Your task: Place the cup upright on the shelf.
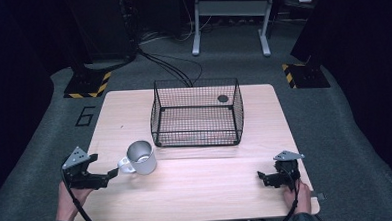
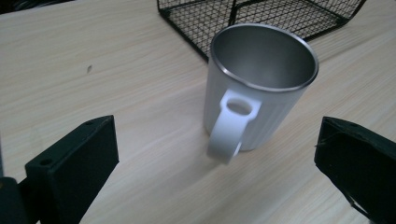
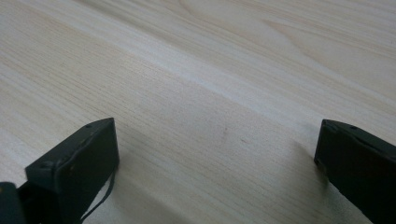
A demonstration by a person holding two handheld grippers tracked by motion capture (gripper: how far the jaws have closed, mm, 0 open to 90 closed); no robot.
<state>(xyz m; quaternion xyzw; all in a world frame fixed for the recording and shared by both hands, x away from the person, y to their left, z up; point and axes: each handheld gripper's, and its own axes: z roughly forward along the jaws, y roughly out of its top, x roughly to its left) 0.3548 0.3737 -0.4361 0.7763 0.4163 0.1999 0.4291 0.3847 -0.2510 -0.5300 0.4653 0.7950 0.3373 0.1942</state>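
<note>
A white mug [image 1: 141,157] with a metal inside stands upright on the wooden table [image 1: 202,190], left of centre, its handle turned toward my left gripper. The mug [image 2: 259,88] is empty and its handle [image 2: 229,126] points at the camera in the left gripper view. My left gripper [image 1: 112,175] is open just short of the handle, its jaws wide apart and touching nothing; the left gripper [image 2: 217,158] holds nothing. My right gripper [image 1: 262,176] rests low at the table's right front, open over bare wood, and the right gripper [image 3: 217,154] is empty.
A black wire basket [image 1: 196,113] stands at the middle back of the table, just behind the mug, with a small dark round thing [image 1: 223,98] inside near its far right. Beyond the table are cables and a white stand's legs [image 1: 230,24] on grey floor.
</note>
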